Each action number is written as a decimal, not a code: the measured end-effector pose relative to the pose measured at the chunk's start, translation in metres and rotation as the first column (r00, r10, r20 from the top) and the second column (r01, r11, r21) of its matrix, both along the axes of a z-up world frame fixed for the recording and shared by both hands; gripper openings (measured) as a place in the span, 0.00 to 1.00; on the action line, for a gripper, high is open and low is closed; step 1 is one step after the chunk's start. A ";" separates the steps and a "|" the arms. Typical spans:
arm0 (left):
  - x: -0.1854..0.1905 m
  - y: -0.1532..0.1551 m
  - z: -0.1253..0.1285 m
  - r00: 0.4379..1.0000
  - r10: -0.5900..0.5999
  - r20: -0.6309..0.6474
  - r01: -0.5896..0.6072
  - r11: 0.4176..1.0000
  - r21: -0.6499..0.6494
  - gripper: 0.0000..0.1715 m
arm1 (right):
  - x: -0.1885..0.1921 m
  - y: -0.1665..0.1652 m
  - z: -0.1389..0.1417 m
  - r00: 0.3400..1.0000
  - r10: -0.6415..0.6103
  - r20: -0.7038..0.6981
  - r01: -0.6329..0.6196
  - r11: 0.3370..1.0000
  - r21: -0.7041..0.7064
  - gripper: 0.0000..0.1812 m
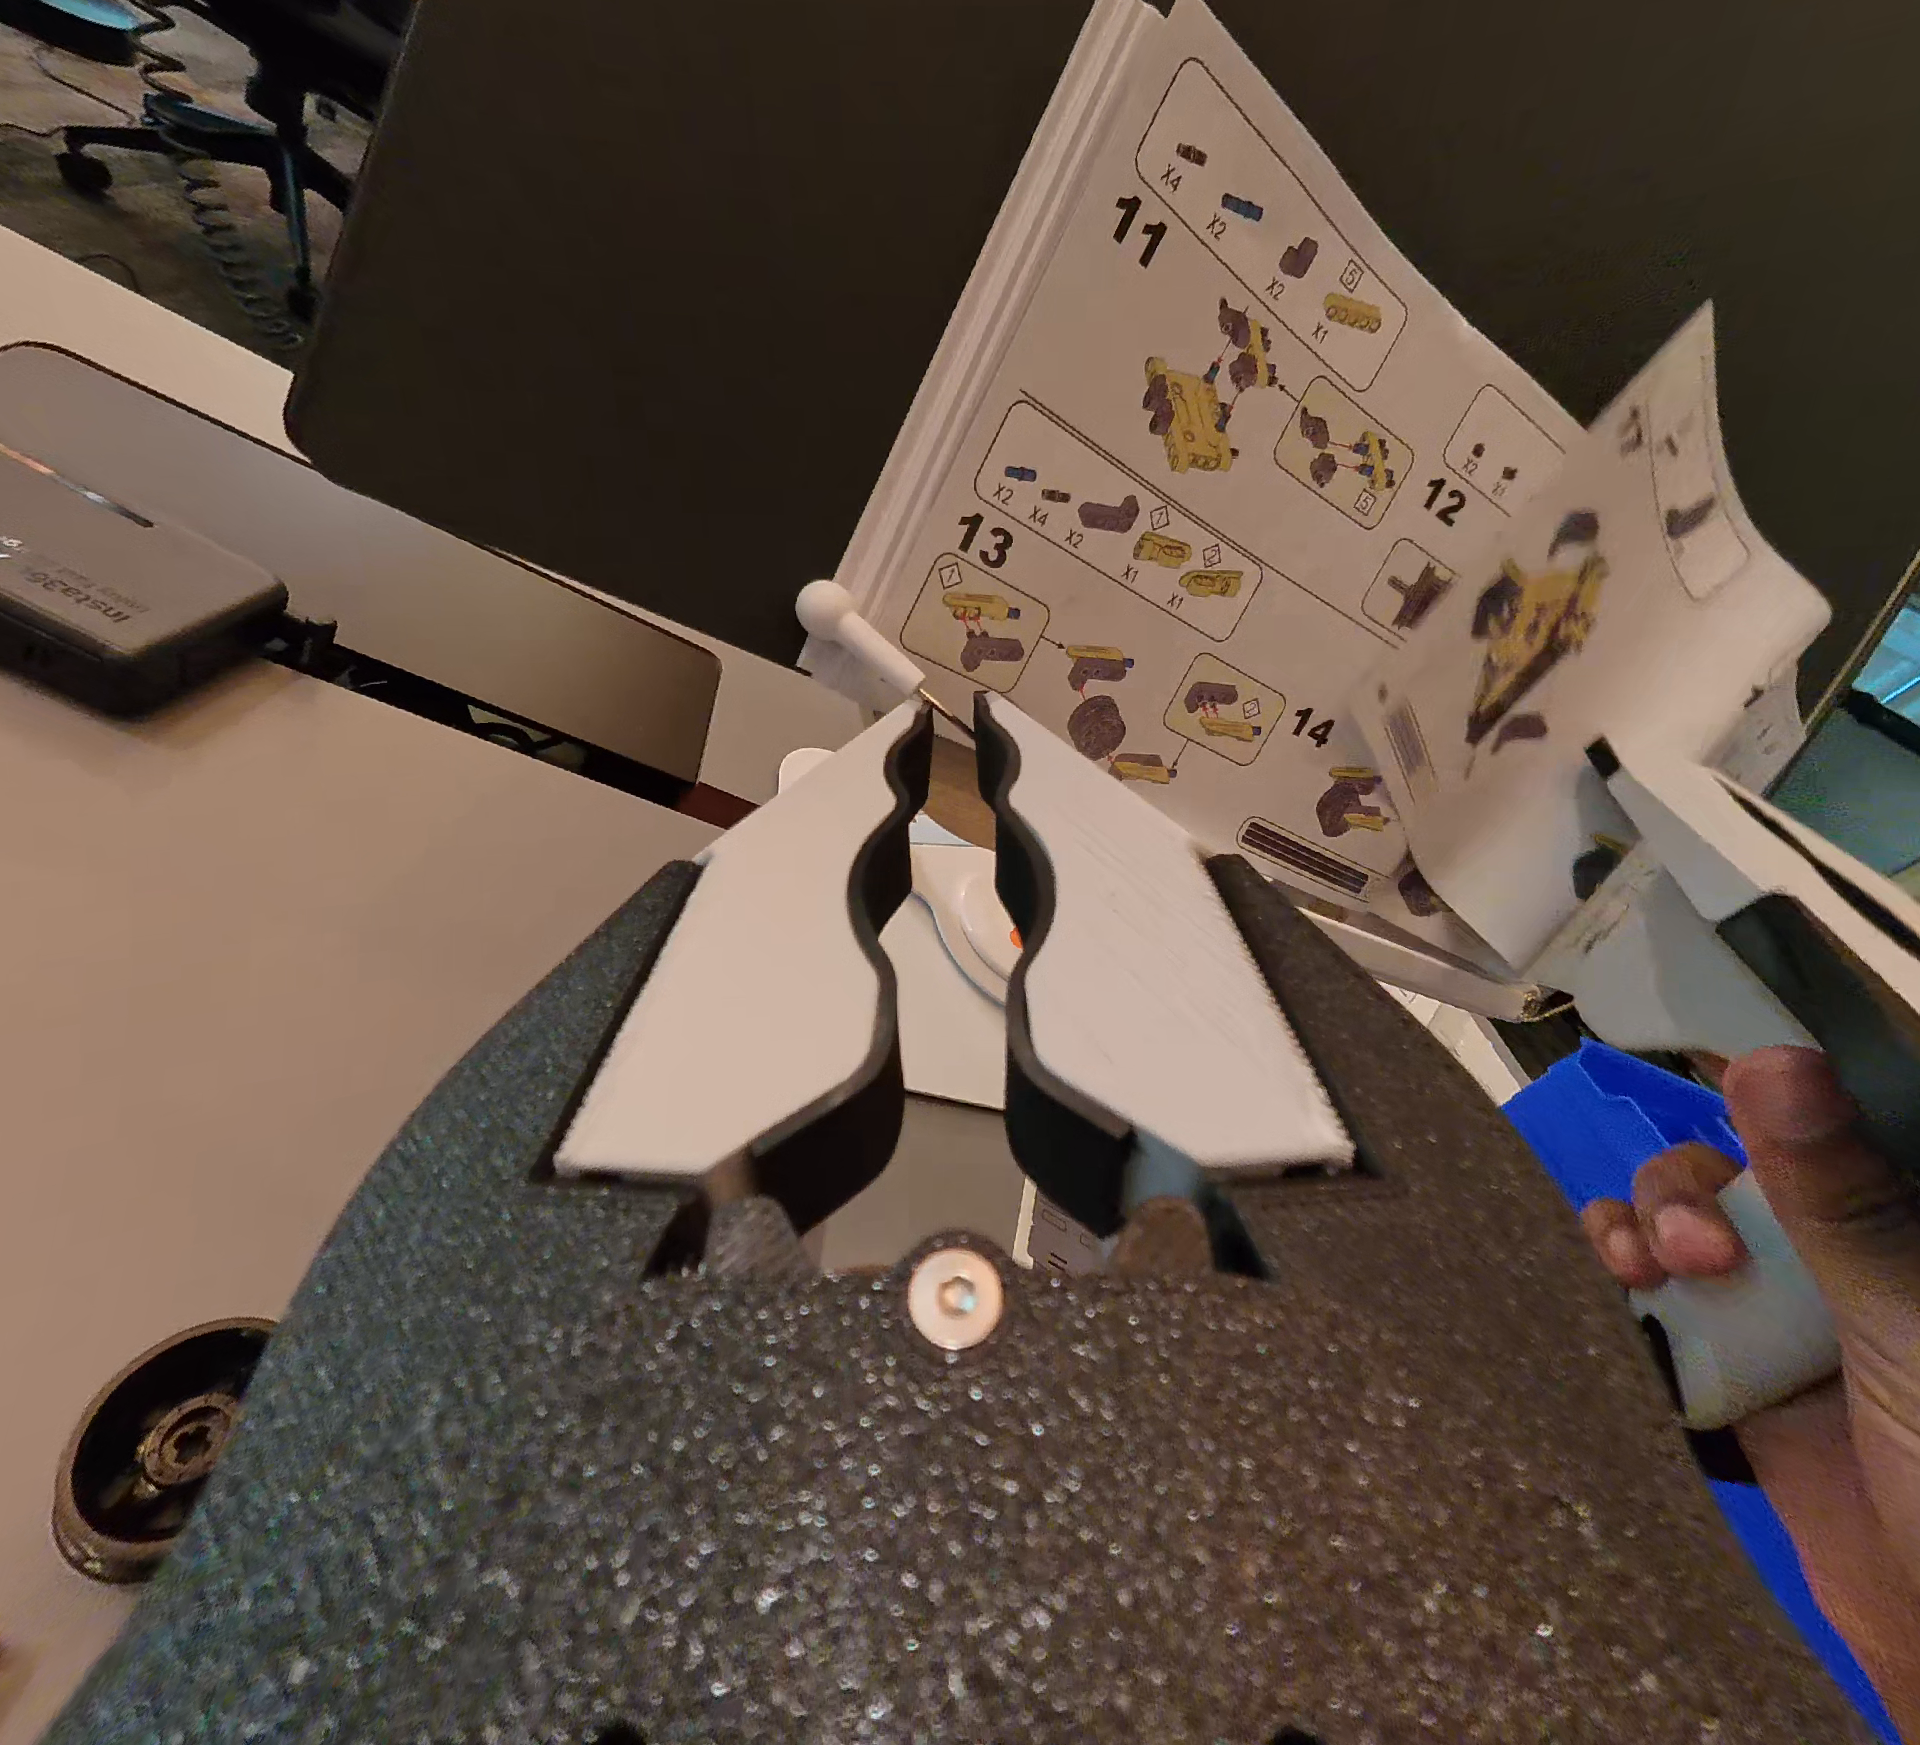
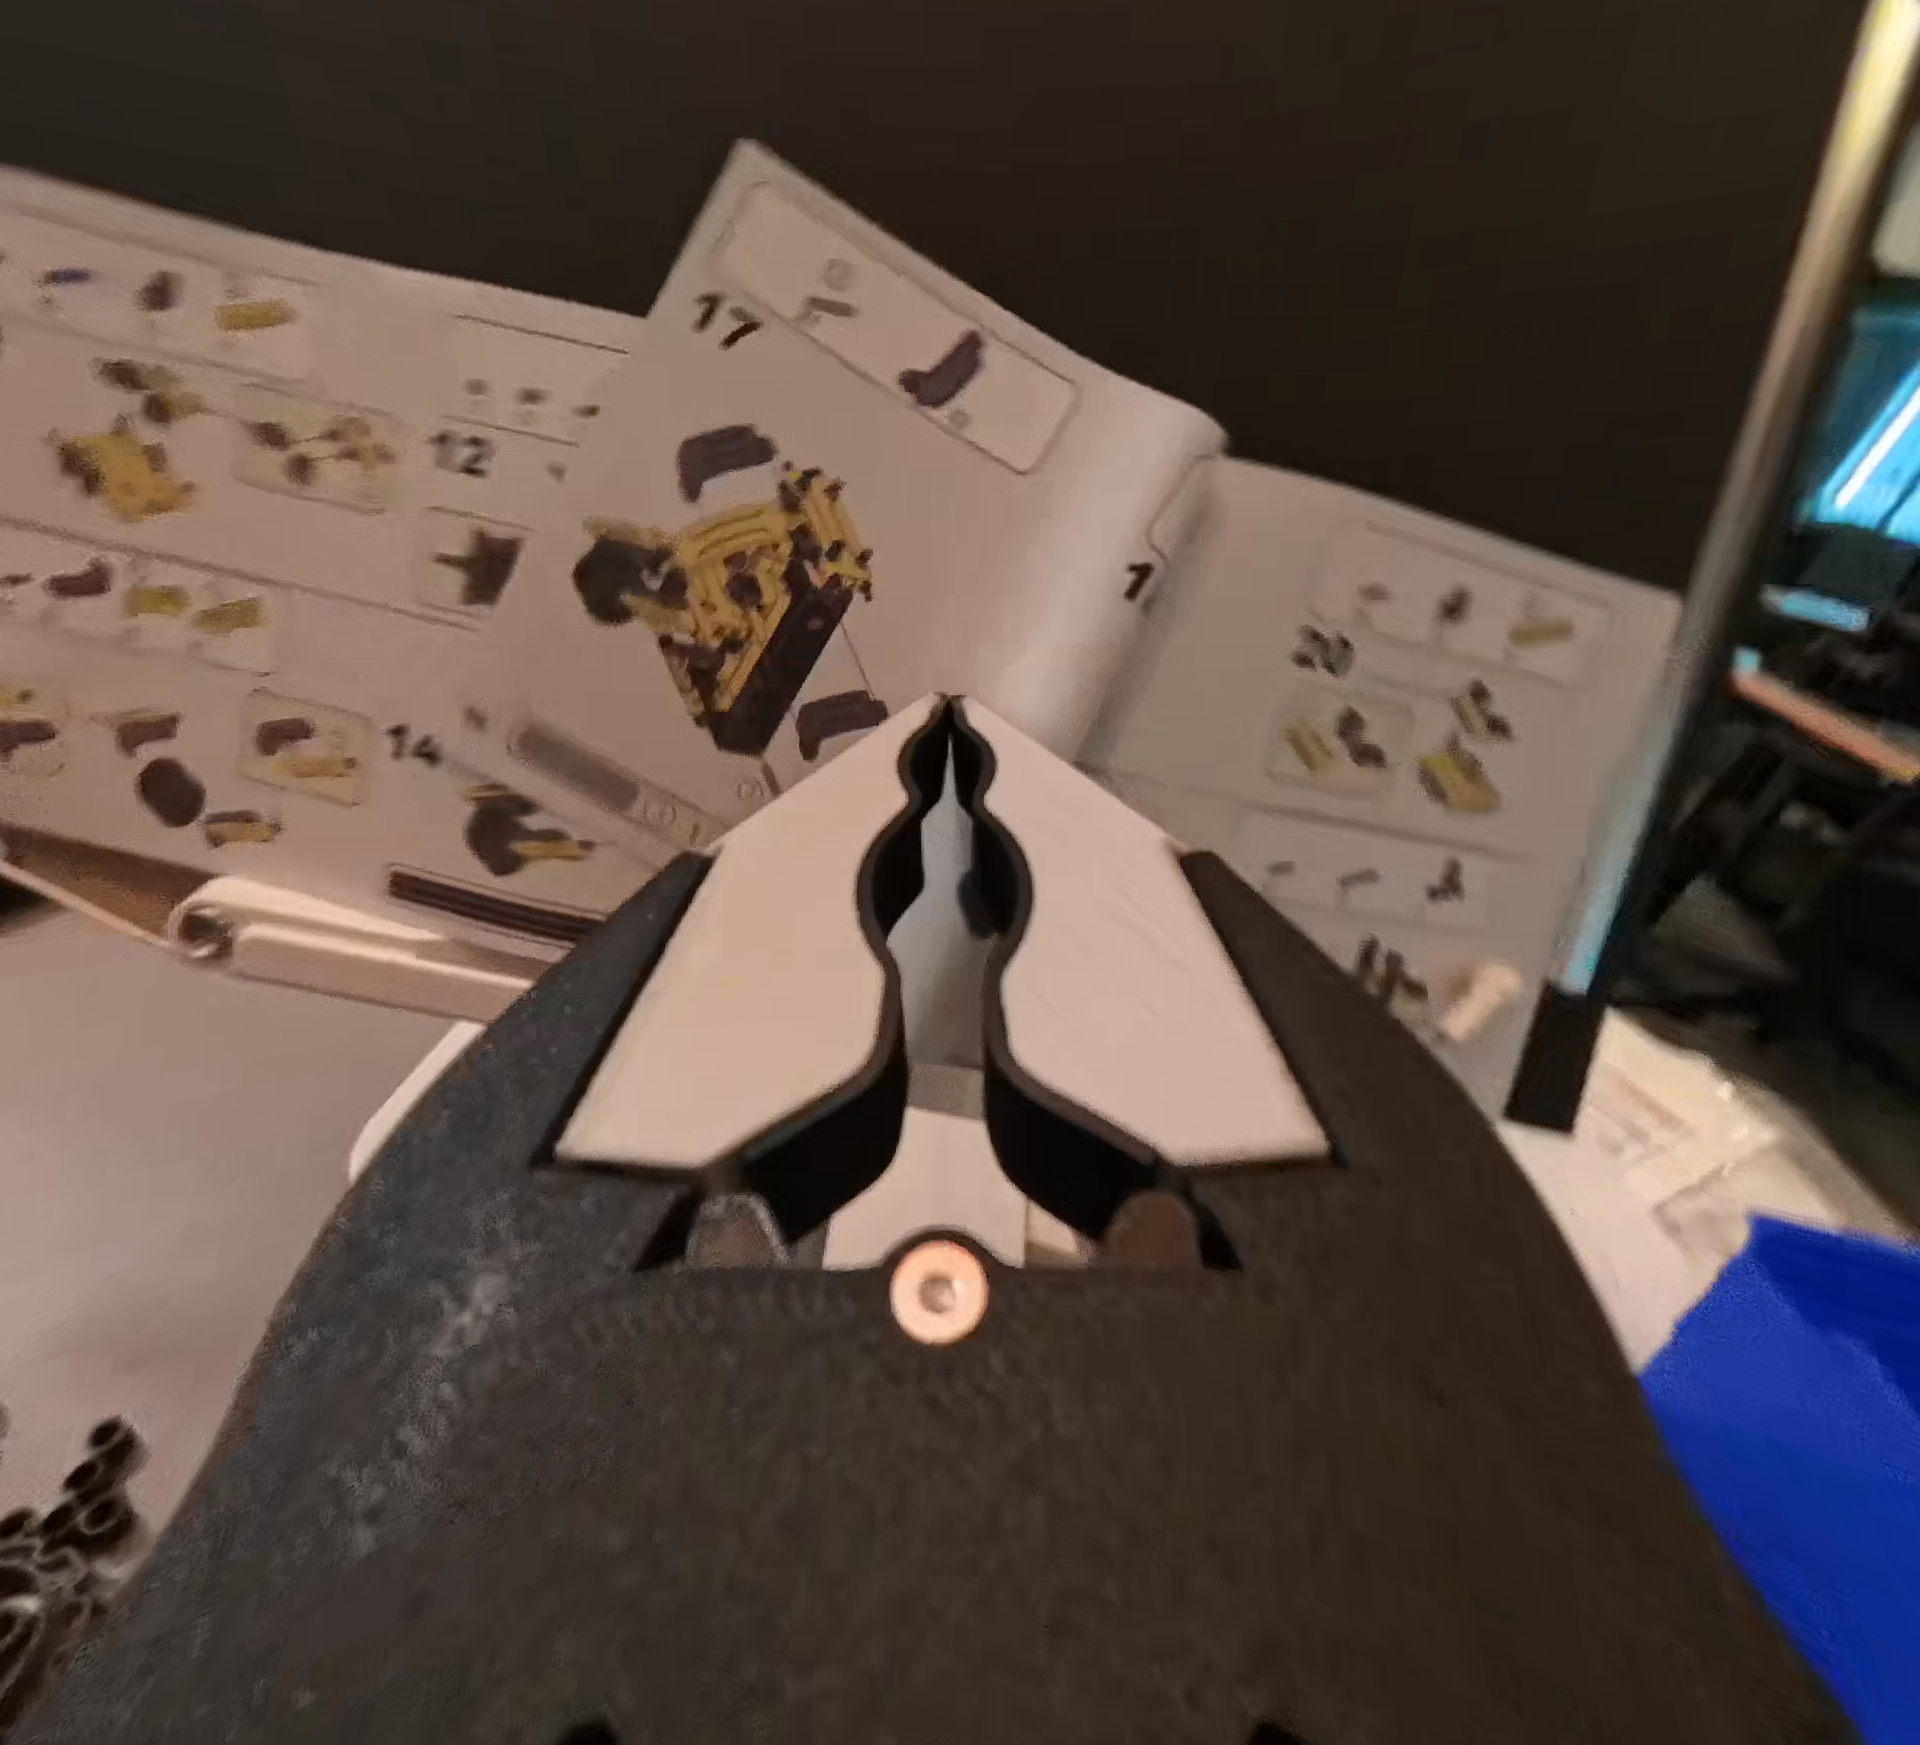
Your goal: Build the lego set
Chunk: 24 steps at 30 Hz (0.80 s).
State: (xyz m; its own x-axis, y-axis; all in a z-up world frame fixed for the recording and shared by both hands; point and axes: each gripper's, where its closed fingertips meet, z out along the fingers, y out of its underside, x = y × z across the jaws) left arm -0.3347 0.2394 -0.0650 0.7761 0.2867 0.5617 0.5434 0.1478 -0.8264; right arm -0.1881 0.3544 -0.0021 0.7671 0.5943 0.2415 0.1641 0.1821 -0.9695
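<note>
The right gripper [image 2: 951, 708] is pinched closed on a loose page [image 2: 831, 490] of the propped instruction booklet [image 1: 1195, 407]. The left gripper [image 1: 948, 708], slightly parted and empty, hovers near the booklet's lower edge above the bench [image 1: 260, 916].

My left gripper [image 1: 948, 708] sits just in front of the open booklet [image 1: 1143, 407], which stands at the back of the table [image 1: 260, 916]. My right gripper [image 2: 951, 706] pinches one page [image 2: 831, 469]. A bin [image 2: 1808, 1446] lies at my right.
</note>
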 end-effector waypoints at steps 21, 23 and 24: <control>0.001 -0.001 0.000 1.000 0.002 -0.020 -0.003 1.000 -0.014 0.04 | 0.082 0.032 -0.014 0.775 0.149 -0.614 -0.318 0.932 -0.174 0.00; 0.001 -0.001 -0.001 1.000 0.005 -0.025 -0.006 1.000 -0.017 0.04 | 0.080 0.027 -0.015 0.725 0.196 -0.661 -0.400 0.900 -0.172 0.00; 0.001 -0.001 -0.001 1.000 0.007 -0.027 -0.007 1.000 -0.018 0.04 | 0.079 0.027 -0.016 0.712 0.200 -0.673 -0.419 0.890 -0.180 0.00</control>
State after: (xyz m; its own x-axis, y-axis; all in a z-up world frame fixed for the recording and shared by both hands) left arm -0.3333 0.2382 -0.0656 0.7887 0.3024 0.5352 0.5199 0.1363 -0.8433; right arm -0.1090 0.3816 -0.0183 0.4331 0.7813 -0.4495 -0.5049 -0.2028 -0.8390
